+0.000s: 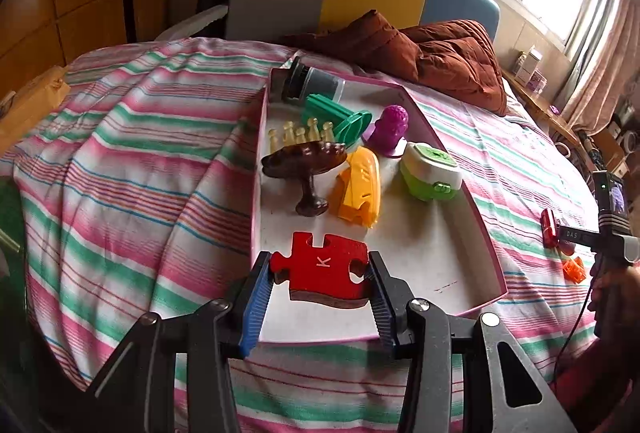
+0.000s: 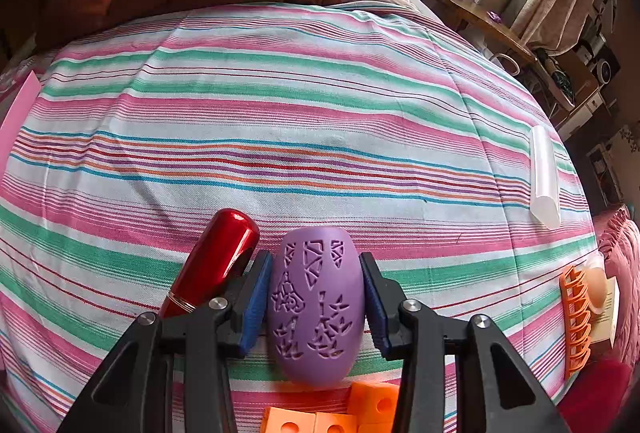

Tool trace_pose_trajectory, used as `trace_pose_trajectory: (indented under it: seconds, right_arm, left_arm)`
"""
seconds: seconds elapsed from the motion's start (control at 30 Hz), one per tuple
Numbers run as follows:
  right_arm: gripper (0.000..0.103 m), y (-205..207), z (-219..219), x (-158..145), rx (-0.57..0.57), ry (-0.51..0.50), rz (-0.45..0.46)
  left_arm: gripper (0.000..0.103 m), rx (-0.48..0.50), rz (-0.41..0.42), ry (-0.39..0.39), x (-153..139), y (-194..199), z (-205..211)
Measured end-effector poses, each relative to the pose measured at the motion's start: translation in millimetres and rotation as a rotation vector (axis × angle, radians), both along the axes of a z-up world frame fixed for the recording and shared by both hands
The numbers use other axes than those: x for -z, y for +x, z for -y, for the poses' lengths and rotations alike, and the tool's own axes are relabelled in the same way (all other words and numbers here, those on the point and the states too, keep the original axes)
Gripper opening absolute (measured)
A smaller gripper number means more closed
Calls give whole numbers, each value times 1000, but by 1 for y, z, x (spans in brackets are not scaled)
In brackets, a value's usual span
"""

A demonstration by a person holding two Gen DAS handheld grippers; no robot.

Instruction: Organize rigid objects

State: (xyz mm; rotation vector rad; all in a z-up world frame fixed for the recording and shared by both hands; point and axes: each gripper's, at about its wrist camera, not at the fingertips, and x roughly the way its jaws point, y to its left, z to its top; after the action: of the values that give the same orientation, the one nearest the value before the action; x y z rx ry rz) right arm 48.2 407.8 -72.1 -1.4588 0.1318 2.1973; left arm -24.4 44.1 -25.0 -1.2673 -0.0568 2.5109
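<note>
My left gripper point(image 1: 320, 269) is shut on a red puzzle piece point(image 1: 322, 267) marked K, held over the near end of a pink-rimmed white tray point(image 1: 440, 257). The tray holds a brown stand point(image 1: 306, 169), an orange piece point(image 1: 358, 189), a green-white box point(image 1: 430, 171), a purple toy point(image 1: 390, 129), a green part point(image 1: 340, 115), yellow pawns point(image 1: 302, 131) and a dark cylinder point(image 1: 310, 83). My right gripper point(image 2: 316, 297) is shut on a purple carved egg point(image 2: 316, 305) on the striped bedsheet point(image 2: 300, 113). The right gripper also shows in the left wrist view point(image 1: 612, 233).
A red metallic cylinder point(image 2: 214, 263) lies just left of the egg. Orange blocks point(image 2: 340, 413) sit below it. An orange comb-like piece point(image 2: 576, 321) and a white bar point(image 2: 544, 177) lie to the right. A brown quilt point(image 1: 432, 53) is bunched behind the tray.
</note>
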Motion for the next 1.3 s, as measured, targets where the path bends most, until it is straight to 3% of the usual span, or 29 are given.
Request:
trace_pose_trajectory:
  seconds: [0.3, 0.6, 0.67, 0.77, 0.93, 1.3]
  right_arm:
    - [43, 2, 3, 0, -1, 4, 2]
    - [43, 2, 2, -1, -3, 2, 3]
    - [43, 1, 1, 0, -5, 4, 4]
    - [43, 2, 1, 0, -5, 5, 4]
    - [43, 2, 1, 0, -8, 7, 5]
    - [43, 2, 1, 1, -19, 28, 12]
  left_arm:
    - [47, 25, 26, -107, 15, -26, -22]
    - [47, 40, -10, -167, 32, -33, -32]
    - [47, 50, -8, -163, 34, -33, -33]
    - [59, 51, -13, -159, 31, -34, -34]
    - [60, 16, -66, -143, 16, -26, -27]
    - [60, -43, -66, -115, 9, 6, -10]
